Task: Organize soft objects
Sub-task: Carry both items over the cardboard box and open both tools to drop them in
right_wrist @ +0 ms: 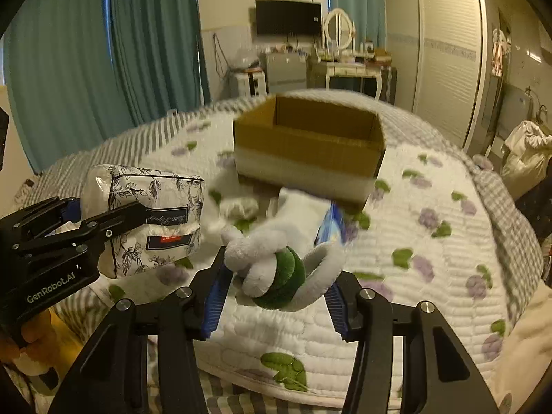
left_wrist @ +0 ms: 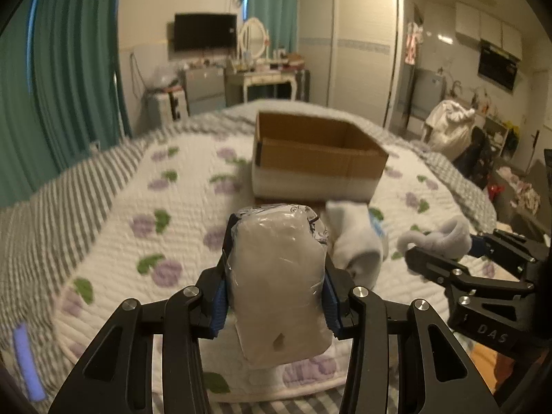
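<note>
My left gripper (left_wrist: 276, 241) is shut on a plastic-wrapped tissue pack (left_wrist: 279, 283) and holds it above the bed; the pack also shows in the right wrist view (right_wrist: 151, 217) with a floral print. My right gripper (right_wrist: 279, 276) is shut on a white and green plush toy (right_wrist: 276, 269), lifted over the quilt; the toy also shows in the left wrist view (left_wrist: 438, 238). An open cardboard box (left_wrist: 314, 151) stands on the bed ahead, also in the right wrist view (right_wrist: 310, 145). White socks (left_wrist: 358, 241) lie in front of the box.
The bed carries a white quilt with purple flowers (left_wrist: 138, 207) over a grey striped sheet. A blue and white packet (right_wrist: 331, 224) lies near the box. Teal curtains (left_wrist: 69, 69) hang at the left. A dressing table and wardrobe stand beyond the bed.
</note>
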### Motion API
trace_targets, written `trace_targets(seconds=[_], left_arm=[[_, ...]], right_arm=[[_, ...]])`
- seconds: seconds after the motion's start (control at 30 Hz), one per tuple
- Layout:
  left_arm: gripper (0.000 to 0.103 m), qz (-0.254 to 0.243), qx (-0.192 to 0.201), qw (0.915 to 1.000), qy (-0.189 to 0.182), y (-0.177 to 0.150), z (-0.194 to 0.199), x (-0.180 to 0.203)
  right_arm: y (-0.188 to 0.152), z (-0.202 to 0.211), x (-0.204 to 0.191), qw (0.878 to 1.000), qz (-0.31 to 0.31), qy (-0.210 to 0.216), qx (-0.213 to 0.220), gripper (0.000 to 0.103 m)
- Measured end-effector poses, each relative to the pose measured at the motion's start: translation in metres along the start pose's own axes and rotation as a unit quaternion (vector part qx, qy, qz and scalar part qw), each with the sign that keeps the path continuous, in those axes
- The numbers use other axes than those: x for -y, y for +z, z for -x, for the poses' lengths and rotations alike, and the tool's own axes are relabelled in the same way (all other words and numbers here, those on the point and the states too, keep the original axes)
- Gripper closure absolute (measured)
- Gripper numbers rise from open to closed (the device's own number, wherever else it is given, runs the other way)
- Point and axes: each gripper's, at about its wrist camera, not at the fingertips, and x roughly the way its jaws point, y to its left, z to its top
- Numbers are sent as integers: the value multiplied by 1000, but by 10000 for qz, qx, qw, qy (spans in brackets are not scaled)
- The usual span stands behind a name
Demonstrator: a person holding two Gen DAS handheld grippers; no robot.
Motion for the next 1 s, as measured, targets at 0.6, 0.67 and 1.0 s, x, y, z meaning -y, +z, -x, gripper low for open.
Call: trace_targets(seconds=[0.6,0.67,1.0], left_arm=[[59,-260,772,9966,-152,134,-60,17],[59,-318,738,9967,-120,145,-81,19],[59,-517,224,9984,-86,155,-188,24]], right_arm=[[149,-12,60,9954,12,-143,949,53],[168,-35,73,9956,-73,-116,930,53],[187,-157,124,9985,-416,-150,307,53]])
